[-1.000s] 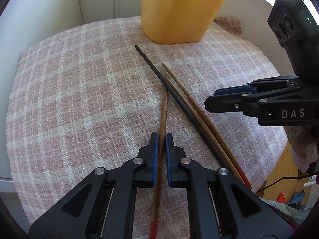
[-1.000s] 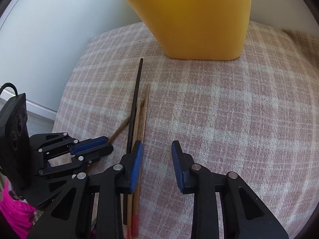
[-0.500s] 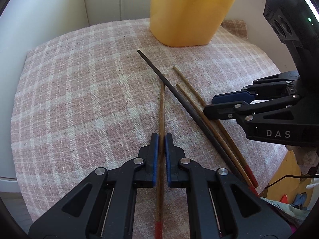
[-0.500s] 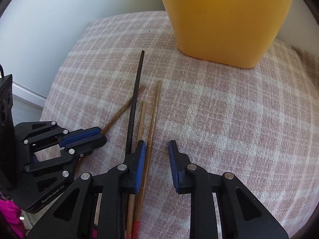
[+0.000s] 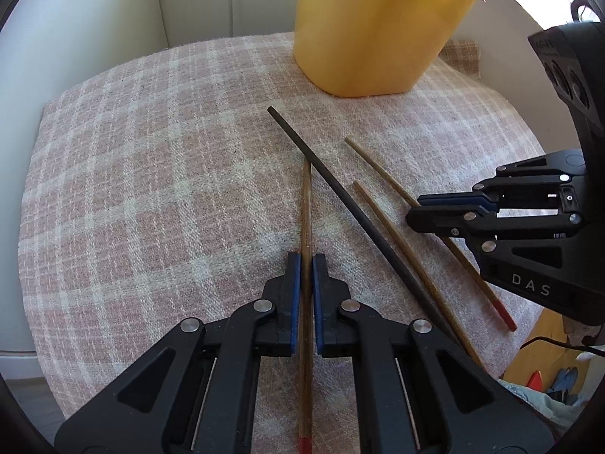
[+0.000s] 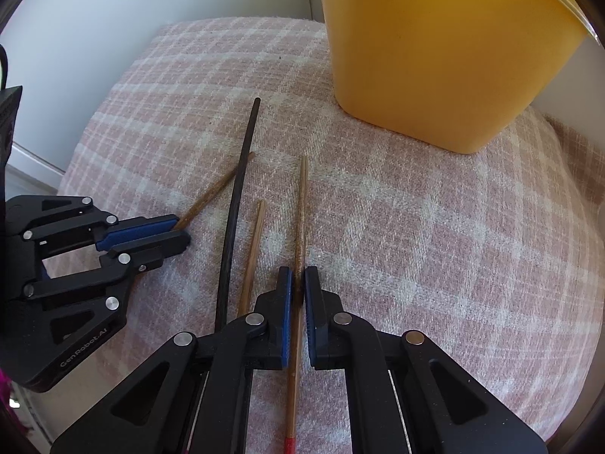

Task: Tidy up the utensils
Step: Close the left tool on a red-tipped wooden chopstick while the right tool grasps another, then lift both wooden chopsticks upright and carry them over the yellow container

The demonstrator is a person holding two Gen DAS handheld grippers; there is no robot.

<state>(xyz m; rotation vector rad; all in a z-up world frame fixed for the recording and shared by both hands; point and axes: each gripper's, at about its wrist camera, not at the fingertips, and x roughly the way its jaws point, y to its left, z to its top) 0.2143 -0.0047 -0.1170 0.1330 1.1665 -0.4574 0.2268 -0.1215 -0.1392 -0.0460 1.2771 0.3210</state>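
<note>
Several chopsticks lie on a pink plaid cloth [image 5: 132, 189] before a yellow plastic container [image 5: 374, 26], which also shows in the right wrist view [image 6: 446, 49]. My left gripper [image 5: 306, 261] is shut on a brown red-tipped chopstick [image 5: 306, 208]. My right gripper [image 6: 297, 274] is shut on another brown red-tipped chopstick [image 6: 301, 208]. A black chopstick [image 5: 340, 196] and a loose brown chopstick [image 5: 397, 242] lie between the two held ones. In the right wrist view the black chopstick [image 6: 238, 204] and the loose brown one [image 6: 251, 253] lie left of my right gripper.
The cloth covers a small table against a white wall [image 5: 75, 30]. The table's right edge [image 5: 529, 321] drops to a cluttered floor. The right gripper's body [image 5: 529, 227] shows in the left wrist view, and the left gripper's body [image 6: 83, 249] in the right wrist view.
My right gripper has moved right over the outer brown chopstick and shut on it. My left gripper has stayed shut on its chopstick and drawn it clear of the others.
</note>
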